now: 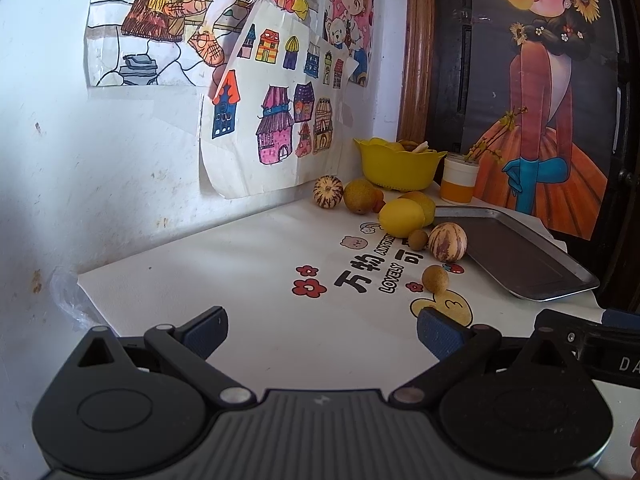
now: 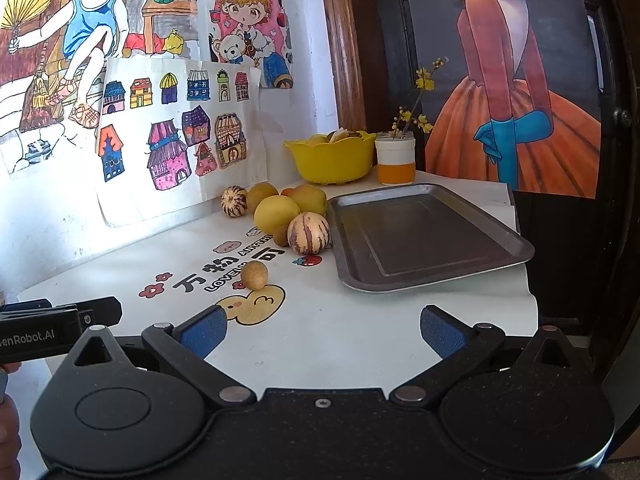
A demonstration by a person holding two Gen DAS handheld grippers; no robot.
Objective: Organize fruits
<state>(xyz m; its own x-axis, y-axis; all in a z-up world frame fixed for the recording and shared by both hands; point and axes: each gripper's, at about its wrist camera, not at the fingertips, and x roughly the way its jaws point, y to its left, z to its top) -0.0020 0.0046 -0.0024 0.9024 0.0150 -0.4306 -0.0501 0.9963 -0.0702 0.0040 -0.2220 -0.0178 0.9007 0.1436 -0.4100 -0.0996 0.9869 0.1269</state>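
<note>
A cluster of fruit lies on the white table: two striped melons (image 2: 308, 233) (image 2: 234, 200), a yellow lemon (image 2: 276, 212), brownish round fruits (image 2: 262, 195), and one small brown fruit (image 2: 255, 275) apart at the front. In the left wrist view the same striped melon (image 1: 447, 241), lemon (image 1: 401, 217) and small brown fruit (image 1: 435, 279) sit to the right of centre. An empty metal tray (image 2: 424, 236) (image 1: 516, 256) lies right of the fruit. My left gripper (image 1: 322, 334) and right gripper (image 2: 322, 330) both hang open and empty over the table's front edge, well short of the fruit.
A yellow bowl (image 2: 332, 158) holding fruit stands at the back by the wall, beside a white and orange jar (image 2: 396, 162) with a flowering twig. Drawings hang on the white wall (image 1: 80, 160) at left. The other gripper's body (image 2: 48, 330) shows at the left.
</note>
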